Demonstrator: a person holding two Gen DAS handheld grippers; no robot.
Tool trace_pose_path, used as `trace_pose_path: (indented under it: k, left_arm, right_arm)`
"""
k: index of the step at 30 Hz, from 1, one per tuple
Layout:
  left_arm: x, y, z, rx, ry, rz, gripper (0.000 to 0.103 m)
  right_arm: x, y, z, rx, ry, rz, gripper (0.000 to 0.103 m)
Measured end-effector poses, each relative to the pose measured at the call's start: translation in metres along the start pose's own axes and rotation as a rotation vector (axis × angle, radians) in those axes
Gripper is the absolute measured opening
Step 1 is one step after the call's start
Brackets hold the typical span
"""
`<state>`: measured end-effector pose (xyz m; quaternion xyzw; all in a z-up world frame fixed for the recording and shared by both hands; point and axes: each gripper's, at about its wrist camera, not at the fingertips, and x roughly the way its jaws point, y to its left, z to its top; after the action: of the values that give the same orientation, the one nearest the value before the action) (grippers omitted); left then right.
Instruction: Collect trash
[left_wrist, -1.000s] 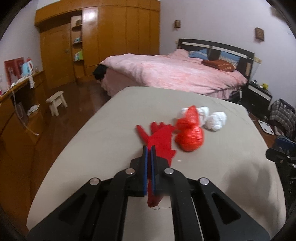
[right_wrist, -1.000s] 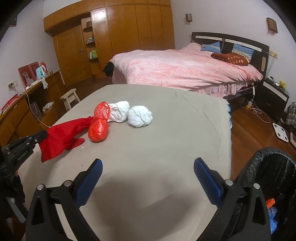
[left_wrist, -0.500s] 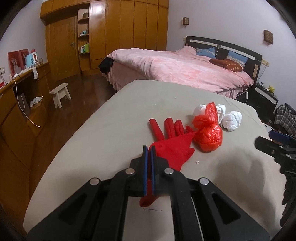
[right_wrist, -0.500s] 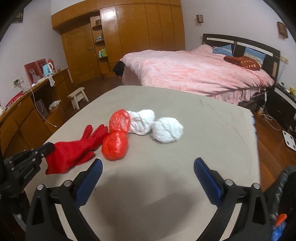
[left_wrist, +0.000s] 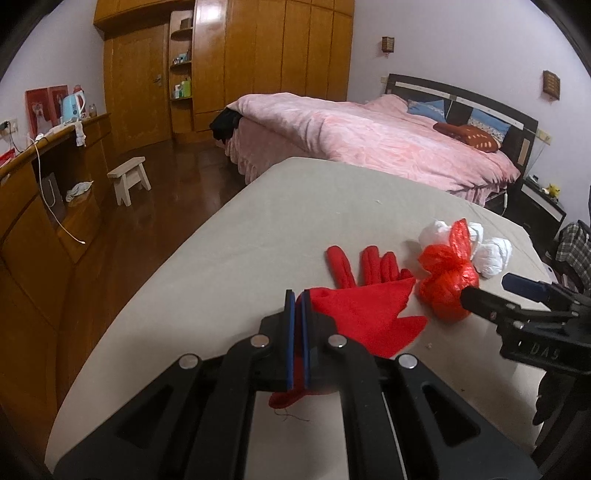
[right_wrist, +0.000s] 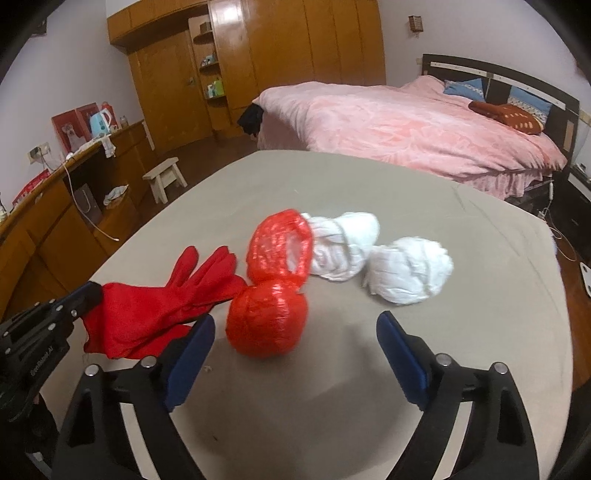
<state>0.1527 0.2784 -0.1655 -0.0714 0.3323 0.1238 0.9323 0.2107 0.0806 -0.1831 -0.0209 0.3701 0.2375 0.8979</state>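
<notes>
The left gripper (left_wrist: 295, 299), black with blue-lined jaws, is clamped on the cuff end of a long red fabric glove (left_wrist: 364, 299); the cloth passes between the closed jaws and a frayed bit hangs out beneath them. The glove lies flat on the worktop (left_wrist: 258, 221), a wide surface covered in smooth grey-beige cloth, with its fingers spread and pointing to the far side.

The right gripper (right_wrist: 295, 341) has its jaws wide open and holds nothing. Between and just beyond them sits a knotted red plastic bag (right_wrist: 267, 323), crinkled and shiny, a round bundle with a looped handle standing up behind it. It touches the glove's finger end on its left.

The right wrist view shows plainly what the left one half hides: two crumpled white plastic bags (right_wrist: 376, 254), soft and rounded, lying side by side just beyond and to the right of the red bag. In the left wrist view they peek out behind the red bag, and the right gripper's left jaw comes in from the right edge beside that bag.

Only the left wrist view shows the glove's thumb set apart from the other fingers.

Farther off stand a small pale wooden stool (left_wrist: 129, 179) on the dark wooden floor at left, a bed with a pink quilted cover (right_wrist: 406, 125), and a wall of orange-brown wooden wardrobes (left_wrist: 258, 55).
</notes>
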Motion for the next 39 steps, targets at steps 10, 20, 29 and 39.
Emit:
trace_pose_path:
  k: [10,20,29,39]
  left_arm:
    - [0.003,-0.001,0.000,0.013,0.003,-0.007,0.003]
    - [-0.013,-0.017,0.001,0.033,-0.022,-0.039,0.003]
    - [-0.047,-0.058,0.000,0.075,-0.061,-0.134,0.003]
    - [-0.087,-0.103,0.015,0.108,-0.126,-0.242,0.003]
  right_arm:
    - [0.015,0.009,0.000,-0.027,0.063,0.116,0.045]
    - [-0.028,-0.014,-0.007,0.003,0.022,0.101,0.044]
    - [-0.077,-0.037,-0.010,0.026,-0.033,0.051,0.044]
    - [-0.135,-0.061,-0.008,0.046,-0.108,0.013,0.044]
